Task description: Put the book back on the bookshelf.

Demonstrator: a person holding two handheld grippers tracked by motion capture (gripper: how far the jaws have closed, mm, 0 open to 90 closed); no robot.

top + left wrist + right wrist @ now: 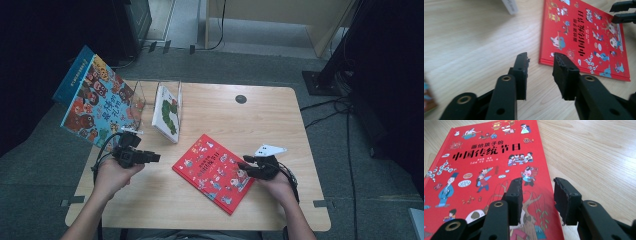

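On the wood table (280,115) a red book (214,172) is lying flat w/ its cover up, near the front edge. Two forearms are coming in from the bottom of the high view, one on each side of the book.

The left hand (112,175) is sitting low over the table, wrist bent a bit, & its left claw (150,157) is pointing sideways toward the book's left edge. Its jaws are apart w/ nothing between them. The book's near corner is lying just past the tips, not touching.

The right hand (280,182) is resting at the book's right corner. The right claw (245,165) is pointing left, & its jaws are apart too, gripping nothing. One jaw is hanging over the red cover & the other is over bare wood, so the book's edge is lying right under the gap.

A blue book (97,102) & a white book (167,112) are standing farther back on the left.
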